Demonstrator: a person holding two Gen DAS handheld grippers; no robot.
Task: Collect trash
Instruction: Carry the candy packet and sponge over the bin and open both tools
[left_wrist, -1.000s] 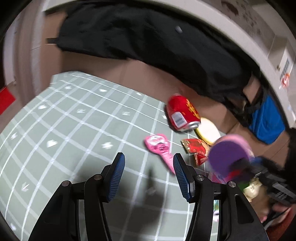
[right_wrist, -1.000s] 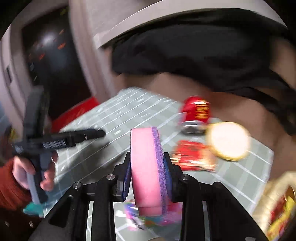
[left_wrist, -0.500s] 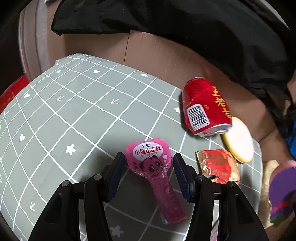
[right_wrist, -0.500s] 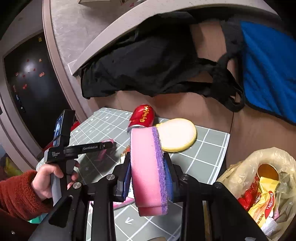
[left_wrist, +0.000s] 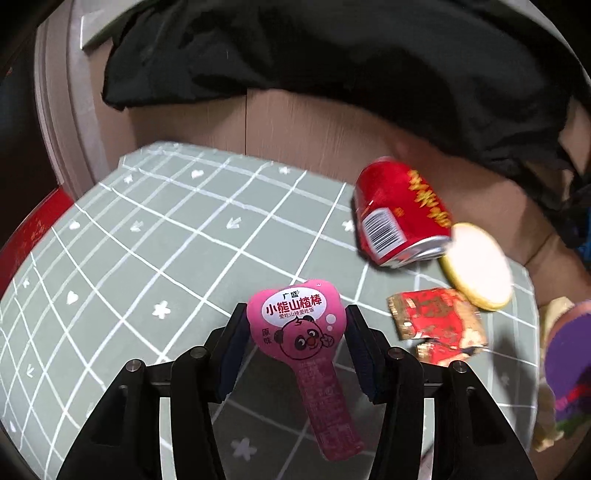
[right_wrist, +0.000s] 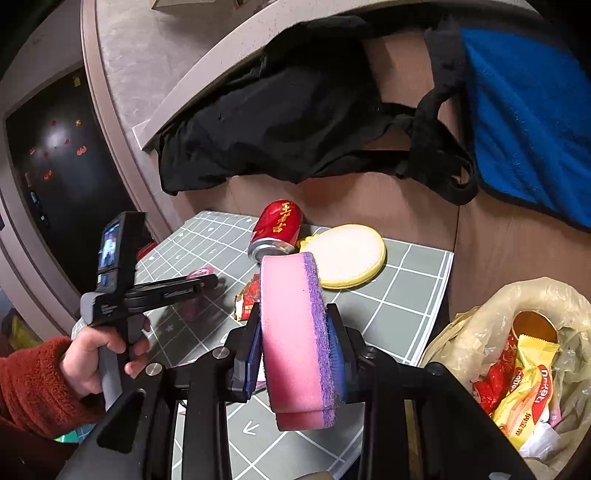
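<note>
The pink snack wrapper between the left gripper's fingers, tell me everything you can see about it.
The pink snack wrapper is a flat glossy plastic packet with a heart-shaped head narrowing to a long stem. The head carries a white label with red Chinese lettering and a cartoon bear face. It lies flat on the green grid mat, head away from the camera, stem trailing back. The left gripper straddles the head, jaws closing; contact isn't clear yet.

1. The left gripper (left_wrist: 295, 336) points down at a slant; its jaws are closing with a pink wrapper (left_wrist: 299, 332) between the pads.
2. The left hand (right_wrist: 99, 354), in a rust-red fleecy sleeve (right_wrist: 33, 384), grasps that gripper's handle.
3. The right gripper (right_wrist: 297, 354) is clamped on a pink sponge (right_wrist: 291, 332), held on edge.
</note>
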